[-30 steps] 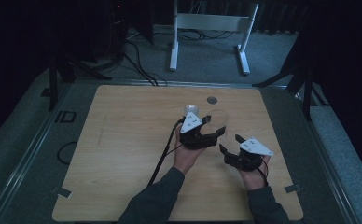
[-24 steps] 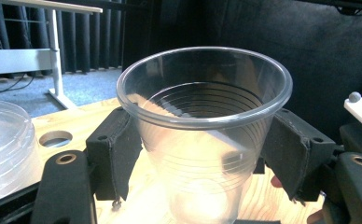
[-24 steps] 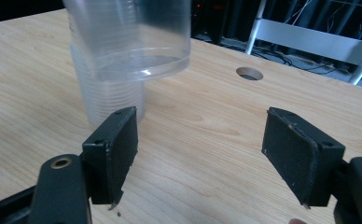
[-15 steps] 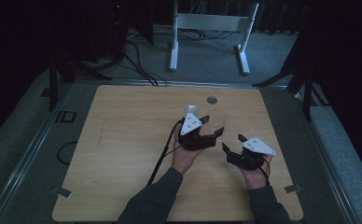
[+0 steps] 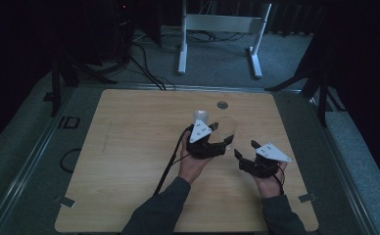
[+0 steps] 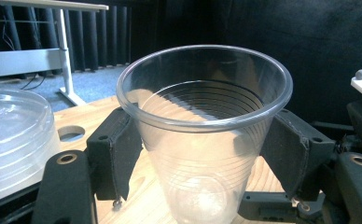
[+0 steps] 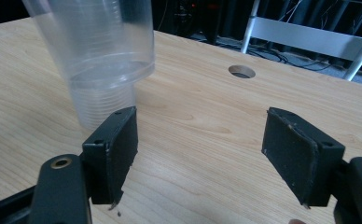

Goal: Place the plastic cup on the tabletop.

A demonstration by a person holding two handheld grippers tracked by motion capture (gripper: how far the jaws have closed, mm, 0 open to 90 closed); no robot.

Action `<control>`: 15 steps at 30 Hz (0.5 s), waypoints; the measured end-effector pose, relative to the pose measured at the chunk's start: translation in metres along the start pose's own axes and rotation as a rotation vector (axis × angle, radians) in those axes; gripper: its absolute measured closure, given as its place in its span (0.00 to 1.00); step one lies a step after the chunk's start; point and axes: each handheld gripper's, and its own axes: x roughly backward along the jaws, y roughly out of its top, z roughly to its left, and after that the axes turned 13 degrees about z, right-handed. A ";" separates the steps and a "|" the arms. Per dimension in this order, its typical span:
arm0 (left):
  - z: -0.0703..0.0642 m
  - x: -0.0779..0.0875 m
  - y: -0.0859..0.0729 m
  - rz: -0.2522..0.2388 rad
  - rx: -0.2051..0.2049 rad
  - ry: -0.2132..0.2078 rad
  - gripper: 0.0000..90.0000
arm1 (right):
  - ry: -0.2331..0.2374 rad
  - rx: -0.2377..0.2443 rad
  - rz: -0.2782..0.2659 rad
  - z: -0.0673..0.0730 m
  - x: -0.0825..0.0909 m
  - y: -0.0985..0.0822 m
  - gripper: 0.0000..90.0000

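Gripping the clear cup (image 6: 205,135) in the left gripper (image 5: 212,139) jaws, right gripper (image 5: 249,154) jaws apart beside the cup; next, probably lifting it off the bench (image 5: 129,161).

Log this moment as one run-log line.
left gripper: shut on clear plastic cup | right gripper: open, empty | cup stack: on table

Cup stack (image 7: 100,56) top cut off

A lab — black curtains (image 5: 354,44); floor cables (image 5: 144,68); bare test table (image 5: 129,147).
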 end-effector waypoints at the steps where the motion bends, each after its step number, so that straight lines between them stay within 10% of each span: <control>1: 0.000 0.000 0.000 0.000 0.000 0.000 0.34 | 0.000 0.000 0.000 0.000 0.000 0.000 0.30; 15: 0.000 0.003 -0.002 0.007 -0.032 0.023 0.34 | -0.005 -0.011 -0.001 -0.003 0.000 0.001 0.30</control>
